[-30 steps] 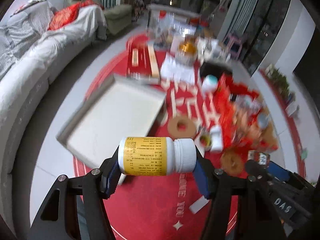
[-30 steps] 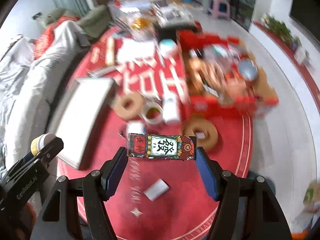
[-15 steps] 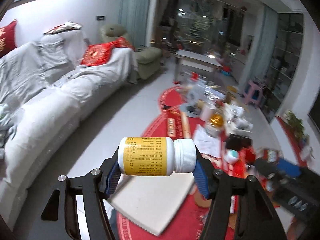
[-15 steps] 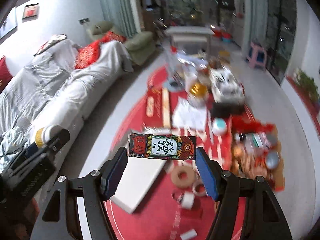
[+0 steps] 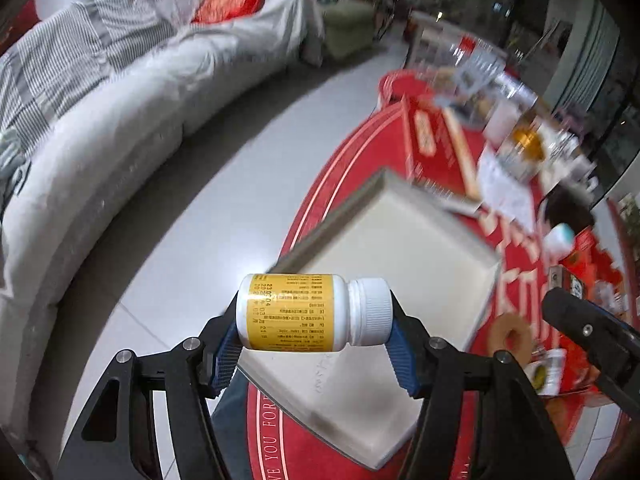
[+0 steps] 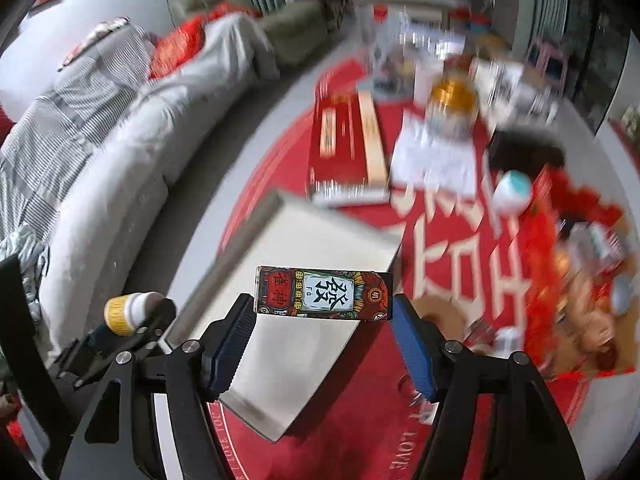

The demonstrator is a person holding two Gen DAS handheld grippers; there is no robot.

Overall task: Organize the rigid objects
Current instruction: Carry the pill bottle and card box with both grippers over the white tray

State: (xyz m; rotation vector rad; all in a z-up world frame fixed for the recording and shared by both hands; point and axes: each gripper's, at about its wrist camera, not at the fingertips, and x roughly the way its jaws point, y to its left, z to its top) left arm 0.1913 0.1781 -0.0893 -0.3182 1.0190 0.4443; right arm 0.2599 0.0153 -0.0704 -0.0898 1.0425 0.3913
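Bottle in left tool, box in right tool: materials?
Bottle: likely glossy white plastic, ribbed screw cap, yellow paper-looking label. Box: probably printed cardboard, sharp edges, slight sheen.

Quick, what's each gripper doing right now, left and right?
Left gripper: closed on the yellow-label pill bottle, held sideways.
Right gripper: closed on the small decorated card box, held by its ends.

Tray (image 5: 404, 248) on rug (image 5: 360, 148), sofa (image 5: 120, 100) left, clutter (image 6: 580, 264) right
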